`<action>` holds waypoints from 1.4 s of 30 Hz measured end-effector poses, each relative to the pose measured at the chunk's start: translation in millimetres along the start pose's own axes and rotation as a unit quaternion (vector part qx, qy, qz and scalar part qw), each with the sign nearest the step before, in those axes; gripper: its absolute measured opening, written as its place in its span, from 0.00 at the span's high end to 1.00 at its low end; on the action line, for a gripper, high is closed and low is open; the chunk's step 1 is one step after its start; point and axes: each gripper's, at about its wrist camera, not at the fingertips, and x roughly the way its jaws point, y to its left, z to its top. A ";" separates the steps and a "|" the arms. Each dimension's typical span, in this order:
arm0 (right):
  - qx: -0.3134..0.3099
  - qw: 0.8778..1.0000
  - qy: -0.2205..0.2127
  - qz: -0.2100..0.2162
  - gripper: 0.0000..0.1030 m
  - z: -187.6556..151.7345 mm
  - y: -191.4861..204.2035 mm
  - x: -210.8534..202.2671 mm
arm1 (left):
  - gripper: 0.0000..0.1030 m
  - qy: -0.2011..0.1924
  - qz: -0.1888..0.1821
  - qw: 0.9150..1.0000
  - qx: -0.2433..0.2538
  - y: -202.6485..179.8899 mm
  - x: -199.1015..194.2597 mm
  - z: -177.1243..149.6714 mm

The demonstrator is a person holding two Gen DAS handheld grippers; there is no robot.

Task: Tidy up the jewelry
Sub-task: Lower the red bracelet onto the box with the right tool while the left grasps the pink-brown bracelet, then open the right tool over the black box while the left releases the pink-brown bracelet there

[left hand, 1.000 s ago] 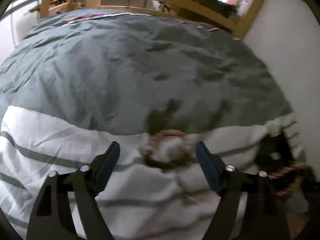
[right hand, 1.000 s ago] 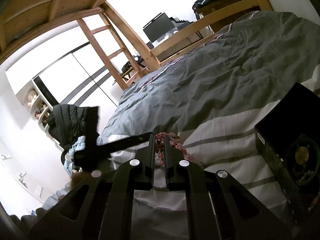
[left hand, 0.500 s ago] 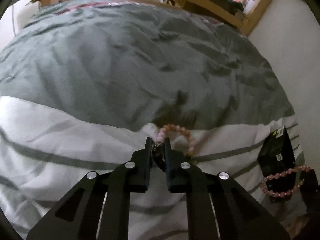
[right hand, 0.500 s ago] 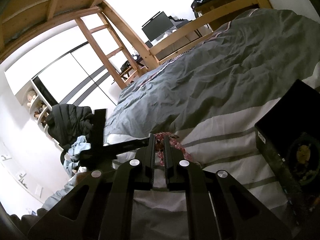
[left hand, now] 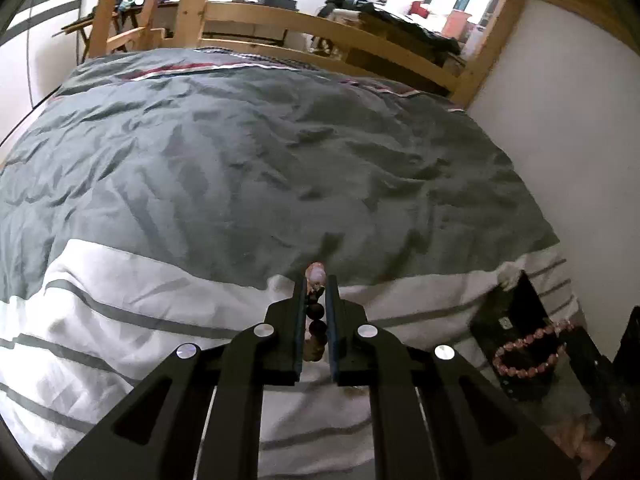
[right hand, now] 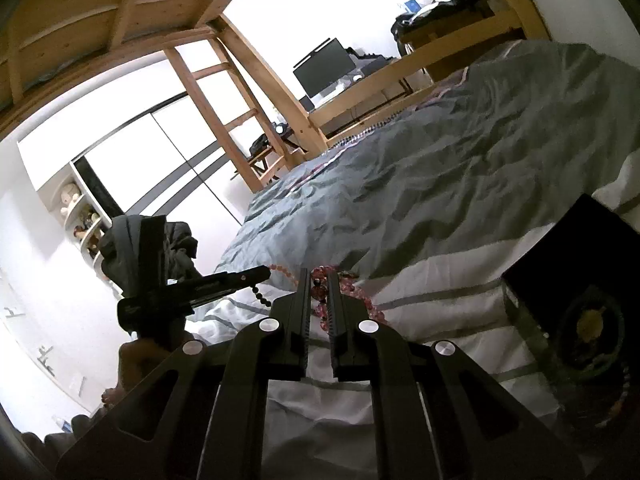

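**Both grippers pinch bead bracelets above the bed**

Left gripper (left hand: 316, 300) is pressed together on a bracelet of dark and pale beads (left hand: 315, 312), held edge-on between the pads, with a pale bead poking out past the tips. A likely risk is a round bead rolling out of so narrow a pinch; the loop would drop onto the striped duvet (left hand: 140, 300) and sink into its folds. How much of the loop hangs below the fingers is hidden. Further right, the right gripper (right hand: 320, 288) clamps a pink bead bracelet (right hand: 320, 300), which from the left camera hangs over the black box (left hand: 516, 344) near the wall. A swinging loop could catch the box rim or miss the opening. The box's contents are hard to make out: the right camera shows only something round and dim inside, cut off at the edge
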 end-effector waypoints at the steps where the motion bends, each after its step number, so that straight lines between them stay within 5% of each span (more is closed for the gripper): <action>1: -0.001 1.000 -0.002 -0.001 0.92 0.6 1.8 -2.1 | 0.92 -0.001 -0.003 1.000 0.003 -4.3 -2.9 -0.4; 12: 0.008 0.999 -0.040 -0.019 0.92 11.8 -6.0 -44.7 | 0.92 -0.009 -0.036 0.999 0.026 -44.8 -20.3 0.3; 25: 0.020 0.993 -0.095 -0.064 0.92 27.9 -37.9 -106.9 | 0.92 0.000 -0.080 0.991 0.104 -145.3 -8.0 0.7; 42: 0.091 0.982 -0.062 -0.151 0.92 21.3 -102.8 -126.0 | 0.92 0.057 -0.151 0.971 0.174 -280.3 50.3 -22.2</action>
